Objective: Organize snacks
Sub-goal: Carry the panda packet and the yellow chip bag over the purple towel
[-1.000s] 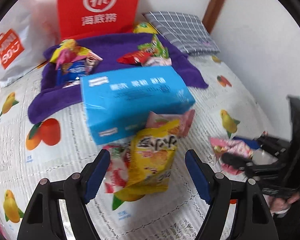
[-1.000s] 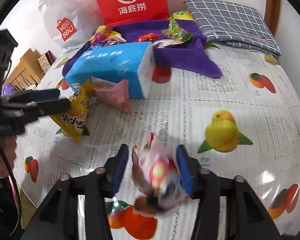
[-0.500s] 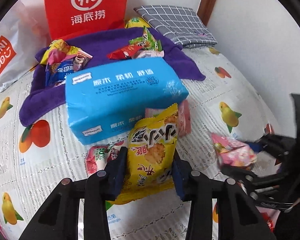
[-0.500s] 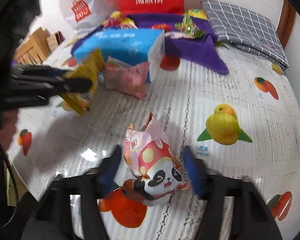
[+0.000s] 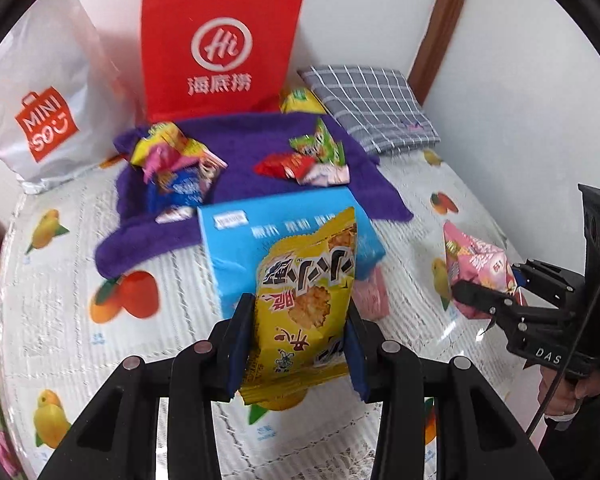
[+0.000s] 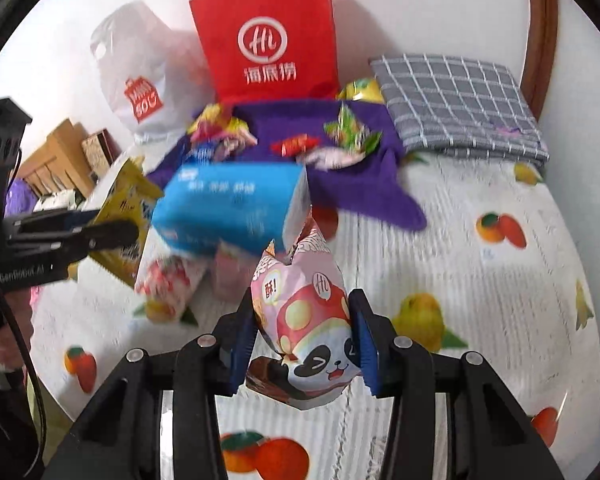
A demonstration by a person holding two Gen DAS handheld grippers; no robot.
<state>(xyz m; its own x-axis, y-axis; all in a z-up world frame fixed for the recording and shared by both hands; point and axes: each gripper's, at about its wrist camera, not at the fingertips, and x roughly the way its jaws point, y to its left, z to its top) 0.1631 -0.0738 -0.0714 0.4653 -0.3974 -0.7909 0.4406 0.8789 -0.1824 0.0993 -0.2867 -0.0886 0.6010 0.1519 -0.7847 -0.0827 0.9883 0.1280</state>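
Glossy plastic yellow snack bag; fuzzy purple towel; matt red paper bag.

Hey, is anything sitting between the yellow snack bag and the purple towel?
Yes. The blue tissue pack lies directly between the yellow snack bag, gripped in the left tongs, and the purple towel holding the other snacks.

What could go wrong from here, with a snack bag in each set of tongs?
The left tongs pinch only the yellow bag's lower end, so it may flop or slip. The right tongs squeeze the puffy panda bag; it could burst. The blue tissue pack blocks the straight path to the purple towel.
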